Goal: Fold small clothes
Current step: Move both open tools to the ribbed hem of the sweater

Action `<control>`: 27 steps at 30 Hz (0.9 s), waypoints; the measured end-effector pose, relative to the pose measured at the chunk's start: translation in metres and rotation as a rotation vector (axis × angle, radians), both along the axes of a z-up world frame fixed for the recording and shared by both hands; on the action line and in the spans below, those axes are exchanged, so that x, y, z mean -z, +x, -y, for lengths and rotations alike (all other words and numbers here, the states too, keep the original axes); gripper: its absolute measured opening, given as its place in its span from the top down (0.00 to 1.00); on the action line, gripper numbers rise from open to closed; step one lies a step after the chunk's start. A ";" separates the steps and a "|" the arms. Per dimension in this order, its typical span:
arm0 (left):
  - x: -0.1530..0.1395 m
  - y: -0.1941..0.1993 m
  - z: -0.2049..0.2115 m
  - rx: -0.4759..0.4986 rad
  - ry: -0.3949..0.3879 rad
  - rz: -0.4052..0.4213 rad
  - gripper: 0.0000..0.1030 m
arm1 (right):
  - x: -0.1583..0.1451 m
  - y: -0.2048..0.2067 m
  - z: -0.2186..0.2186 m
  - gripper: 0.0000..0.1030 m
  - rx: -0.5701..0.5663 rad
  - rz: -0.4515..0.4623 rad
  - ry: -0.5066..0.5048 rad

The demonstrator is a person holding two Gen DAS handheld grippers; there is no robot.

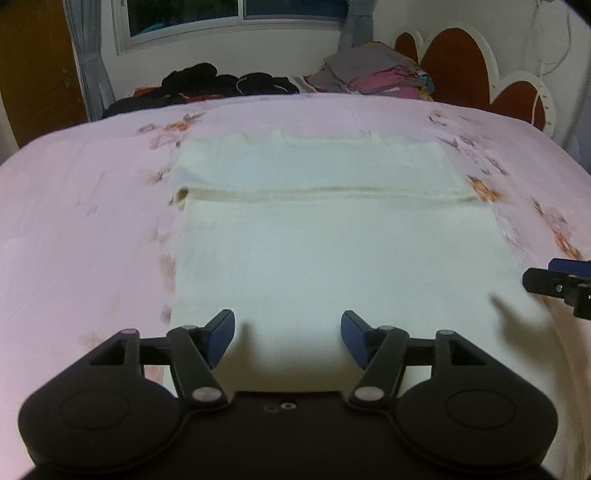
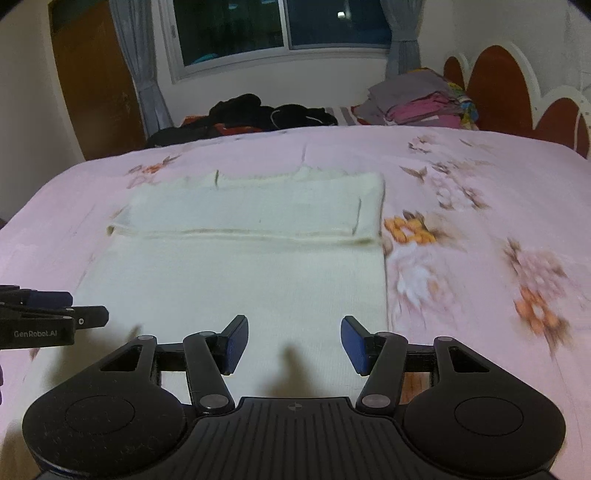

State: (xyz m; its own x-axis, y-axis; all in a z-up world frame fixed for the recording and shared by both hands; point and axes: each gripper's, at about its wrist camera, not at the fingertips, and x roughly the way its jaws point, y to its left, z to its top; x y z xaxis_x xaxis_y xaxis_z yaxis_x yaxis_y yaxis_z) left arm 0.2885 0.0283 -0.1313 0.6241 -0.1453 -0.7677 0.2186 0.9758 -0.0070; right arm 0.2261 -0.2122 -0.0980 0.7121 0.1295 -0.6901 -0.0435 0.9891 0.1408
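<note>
A cream knit garment (image 1: 325, 240) lies flat on the pink floral bedspread (image 1: 81, 221), its far part folded over so a fold edge runs across the middle. It also shows in the right wrist view (image 2: 251, 273). My left gripper (image 1: 288, 332) is open and empty, just above the garment's near edge. My right gripper (image 2: 293, 339) is open and empty over the garment's near right corner. The right gripper shows at the right edge of the left wrist view (image 1: 557, 286); the left gripper shows at the left edge of the right wrist view (image 2: 55, 314).
A stack of folded clothes (image 2: 421, 103) sits at the far right of the bed by the brown scalloped headboard (image 2: 517, 85). A heap of dark clothes (image 2: 255, 114) lies at the far side under the window (image 2: 280, 26). A wooden door (image 2: 92, 81) stands at left.
</note>
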 end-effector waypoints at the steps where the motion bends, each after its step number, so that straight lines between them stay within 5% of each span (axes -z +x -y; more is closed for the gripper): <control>1: 0.000 -0.006 -0.003 0.002 -0.009 -0.005 0.39 | 0.000 -0.009 -0.002 0.46 0.002 -0.004 -0.002; 10: -0.007 -0.060 -0.030 0.035 -0.044 0.001 0.26 | 0.003 -0.079 -0.020 0.46 0.004 -0.032 -0.049; 27: 0.008 -0.117 -0.069 0.008 -0.074 -0.062 0.25 | 0.016 -0.150 -0.013 0.46 0.090 -0.101 -0.060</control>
